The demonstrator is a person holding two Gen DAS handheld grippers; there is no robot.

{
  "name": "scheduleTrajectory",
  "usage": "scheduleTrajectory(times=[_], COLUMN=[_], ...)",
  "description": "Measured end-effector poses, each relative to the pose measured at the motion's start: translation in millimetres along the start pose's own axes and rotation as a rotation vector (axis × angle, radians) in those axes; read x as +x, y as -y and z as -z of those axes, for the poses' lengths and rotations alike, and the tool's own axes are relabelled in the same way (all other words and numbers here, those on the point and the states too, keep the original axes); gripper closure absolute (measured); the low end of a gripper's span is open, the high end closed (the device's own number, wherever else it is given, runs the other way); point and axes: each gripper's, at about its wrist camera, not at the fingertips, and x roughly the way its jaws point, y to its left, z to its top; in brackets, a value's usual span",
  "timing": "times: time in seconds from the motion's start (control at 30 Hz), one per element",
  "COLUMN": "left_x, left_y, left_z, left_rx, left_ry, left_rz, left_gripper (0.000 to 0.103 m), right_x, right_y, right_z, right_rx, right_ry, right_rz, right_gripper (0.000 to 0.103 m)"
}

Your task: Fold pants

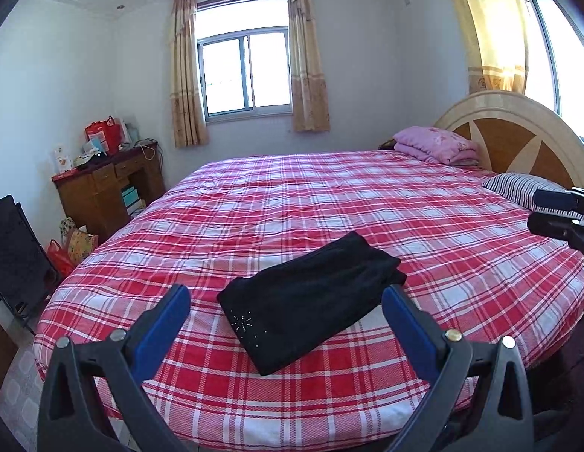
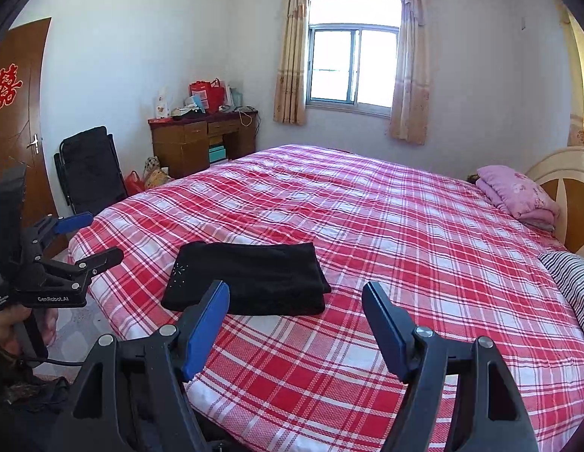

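Left tool (image 1: 286,314) fills the bottom of the left wrist view, its two blue fingers (image 1: 165,324) spread wide and holding nothing. Between them, in the lower centre of the frame, the black pants (image 1: 310,301) lie folded into a compact rectangle on the red and white checked bed (image 1: 367,207). A small pattern of shiny studs shows near the lower left corner of the pants. The right finger seems to overlap the edge of the pants, but I cannot tell if it touches. At the right edge, the right tool (image 1: 559,213) is partly seen.

Seen from the right wrist view, the right tool (image 2: 295,316) is also wide open and empty at the bottom of the frame. The pants (image 2: 250,278) lie in the centre left, behind its left finger (image 2: 207,329). The left tool (image 2: 90,237) hangs at the left edge, open, apart from the pants.
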Motion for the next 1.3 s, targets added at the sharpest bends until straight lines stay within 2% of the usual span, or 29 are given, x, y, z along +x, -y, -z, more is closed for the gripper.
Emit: scheduleTrajectory(times=[1.3], left_x=[5.4], left_y=[-6.4], left_z=[1.5], left_rx=[-0.005], left_ry=[-0.021], left_rz=[-0.002], left_gripper=[0.000], right_x=[0.7], right_y=[-1.3], right_z=[-0.5], right_rx=[-0.006], right_ry=[0.005], right_rz=[-0.001], right_gripper=[0.029])
